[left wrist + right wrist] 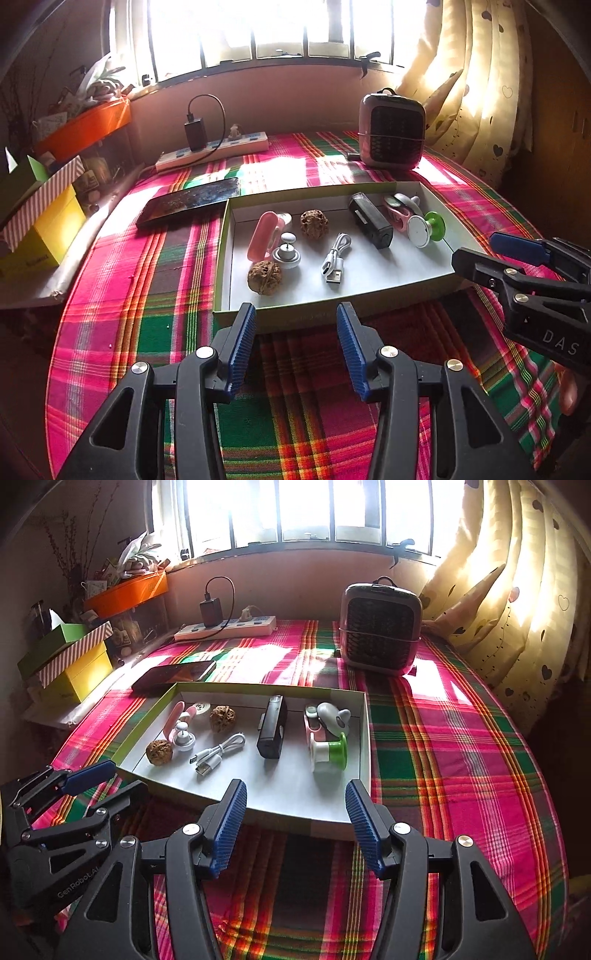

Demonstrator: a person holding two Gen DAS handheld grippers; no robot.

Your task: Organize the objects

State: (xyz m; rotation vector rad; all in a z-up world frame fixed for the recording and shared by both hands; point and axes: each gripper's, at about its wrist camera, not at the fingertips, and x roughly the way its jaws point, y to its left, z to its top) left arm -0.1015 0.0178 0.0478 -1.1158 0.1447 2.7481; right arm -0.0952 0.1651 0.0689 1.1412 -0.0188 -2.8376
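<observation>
White card tray [369, 291], shallow, green-edged, is set mid-table on a plaid woven cloth [155, 332]; all task items are seen inside it. Both walnuts [264, 277] lie toward the tray's left edge: hard, ridged, light, likely to roll, so best pinched across the widest part. USB cable [335, 258], at the centre near the front wall, is limp and coiled; a grip on the bundle is advised, not the plug. Black block [371, 220], right of centre, looks rigid, smooth, probably heaviest; long flat sides suit the pads. Green-and-white spool [424, 227], near the right wall, is round and slick. Left gripper [295, 350] and right gripper [295, 829] are held released, nothing between the ribbed blue pads [242, 343], just short of the tray's front wall.
</observation>
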